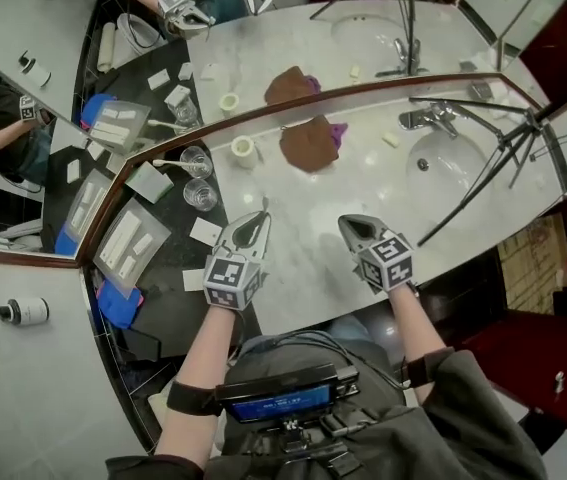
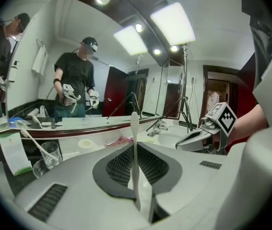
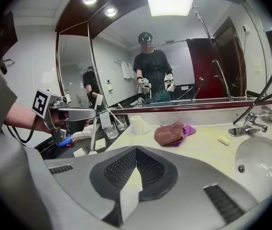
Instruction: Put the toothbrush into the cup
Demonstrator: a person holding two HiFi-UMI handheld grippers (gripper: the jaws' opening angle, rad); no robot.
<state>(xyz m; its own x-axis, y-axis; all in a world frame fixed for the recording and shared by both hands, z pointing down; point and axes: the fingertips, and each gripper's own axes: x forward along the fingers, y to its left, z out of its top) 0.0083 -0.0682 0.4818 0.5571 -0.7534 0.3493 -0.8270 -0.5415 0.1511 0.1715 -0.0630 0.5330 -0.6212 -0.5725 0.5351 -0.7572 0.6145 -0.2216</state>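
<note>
Toothbrush (image 2: 135,123) is held upright, clamped in the left gripper's (image 1: 254,220) jaws above the counter (image 1: 363,183). The right gripper's (image 1: 352,225) jaws are closed on nothing. The glass cup (image 1: 201,193), seemingly empty, is seen standing apart.

Cups (image 1: 200,193) left, roll (image 1: 242,149) just left of cloth (image 1: 308,145), sink (image 1: 450,175) far right

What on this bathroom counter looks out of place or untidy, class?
The crumpled brown cloth lies bunched on the white marble counter left of the round white sink, a purple cloth poking out beside it: untidy, not folded or hung. The clear glass cups stand upright, and nothing looks spilled.
</note>
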